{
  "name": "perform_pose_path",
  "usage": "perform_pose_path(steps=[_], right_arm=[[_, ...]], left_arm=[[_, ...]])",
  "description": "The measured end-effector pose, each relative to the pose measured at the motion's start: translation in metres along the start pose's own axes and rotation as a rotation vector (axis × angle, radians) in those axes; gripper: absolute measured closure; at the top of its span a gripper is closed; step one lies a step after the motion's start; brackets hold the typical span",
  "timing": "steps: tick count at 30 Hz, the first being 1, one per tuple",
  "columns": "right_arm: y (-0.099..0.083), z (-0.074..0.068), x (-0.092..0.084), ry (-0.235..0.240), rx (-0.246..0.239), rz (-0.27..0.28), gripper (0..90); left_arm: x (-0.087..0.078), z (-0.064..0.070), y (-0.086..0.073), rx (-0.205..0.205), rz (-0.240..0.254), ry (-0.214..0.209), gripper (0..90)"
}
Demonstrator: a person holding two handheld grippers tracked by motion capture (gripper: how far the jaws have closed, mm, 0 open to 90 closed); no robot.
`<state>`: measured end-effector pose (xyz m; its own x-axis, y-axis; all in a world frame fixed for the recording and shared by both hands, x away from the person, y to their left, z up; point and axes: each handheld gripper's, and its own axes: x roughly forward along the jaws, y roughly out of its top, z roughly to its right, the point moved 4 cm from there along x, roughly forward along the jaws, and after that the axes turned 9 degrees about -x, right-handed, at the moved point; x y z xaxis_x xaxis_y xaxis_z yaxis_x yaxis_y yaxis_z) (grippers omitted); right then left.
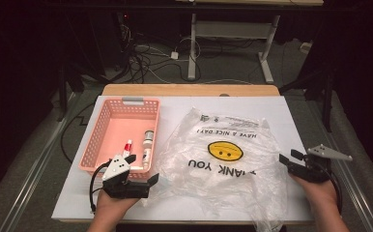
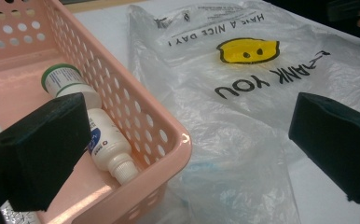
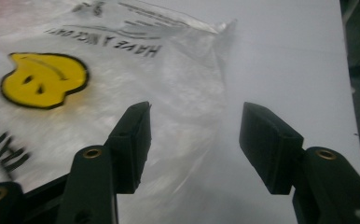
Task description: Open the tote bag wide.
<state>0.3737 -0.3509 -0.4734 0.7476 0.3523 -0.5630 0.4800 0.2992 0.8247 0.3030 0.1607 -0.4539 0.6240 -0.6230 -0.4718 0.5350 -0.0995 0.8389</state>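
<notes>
A clear plastic bag [image 1: 223, 154] with a yellow smiley and "THANK YOU" print lies crumpled on the white table top [image 1: 276, 113]. Left of it stands a pink basket [image 1: 126, 101] holding a white bottle with a green cap [image 2: 64, 81], a second white bottle [image 2: 108, 149] and a small red-and-white tube [image 1: 127, 147]. My left gripper [image 1: 143, 169] is open at the basket's near right corner, one jaw over the basket [image 2: 169, 135] and the other over the bag [image 2: 243, 93]. At the bag's right edge my right gripper [image 1: 290, 157] is open, with nothing between its jaws [image 3: 194, 140].
The white top rests on a wooden table [image 1: 189, 90]. Part of the bag hangs over the near edge [image 1: 266, 222]. Beyond the table, cables [image 1: 146, 58] lie on the floor by the white legs of another desk [image 1: 266, 48].
</notes>
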Motion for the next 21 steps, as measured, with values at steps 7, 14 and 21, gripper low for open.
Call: perform_pose_path(steps=[7, 14, 21], right_arm=[[0.035, 0.024, 0.053, -0.002, 0.027, -0.040, 46.5], [0.061, 0.035, 0.099, 0.026, 0.038, -0.080, 44.9], [0.054, 0.028, 0.131, 0.045, -0.006, -0.194, 42.4]], left_arm=[[0.002, 0.007, 0.001, 0.029, -0.002, -0.013, 0.0], [0.003, 0.010, 0.001, 0.024, 0.006, -0.028, 0.0], [0.003, 0.010, 0.000, 0.041, -0.014, -0.034, 0.0]])
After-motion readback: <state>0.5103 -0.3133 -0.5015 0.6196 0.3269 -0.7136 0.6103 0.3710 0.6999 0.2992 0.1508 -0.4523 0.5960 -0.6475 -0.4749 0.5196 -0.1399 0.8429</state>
